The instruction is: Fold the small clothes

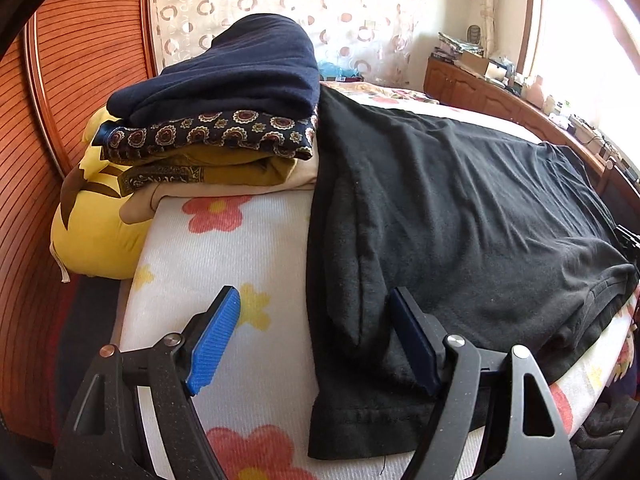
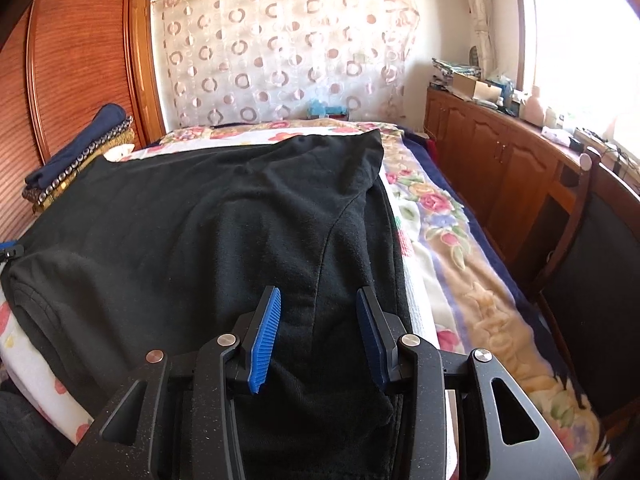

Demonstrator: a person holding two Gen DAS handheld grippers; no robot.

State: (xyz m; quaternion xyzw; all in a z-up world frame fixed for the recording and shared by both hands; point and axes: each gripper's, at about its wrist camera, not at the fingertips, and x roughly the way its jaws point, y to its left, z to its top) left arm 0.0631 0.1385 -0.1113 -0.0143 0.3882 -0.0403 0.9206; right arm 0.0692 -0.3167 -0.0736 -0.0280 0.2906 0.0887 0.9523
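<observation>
A black garment (image 1: pixel 460 208) (image 2: pixel 224 216) lies spread flat on the flower-print bed sheet (image 1: pixel 224 256). My left gripper (image 1: pixel 314 291) is open wide at the garment's near left edge. Its left finger (image 1: pixel 218 332) is over bare sheet and its right finger (image 1: pixel 412 340) is over the black cloth. My right gripper (image 2: pixel 319 290) hovers over the garment's near right part, where a seam runs between its blue pads. Its jaws stand apart and do not press the cloth.
A stack of folded clothes (image 1: pixel 224 92) (image 2: pixel 76 152), navy on top, sits at the bed's far left on a yellow pillow (image 1: pixel 92 236). A wooden wardrobe (image 1: pixel 48 100) stands left. A floral blanket (image 2: pixel 460 248), low cabinets (image 2: pixel 500 160) and a chair (image 2: pixel 592 264) are on the right.
</observation>
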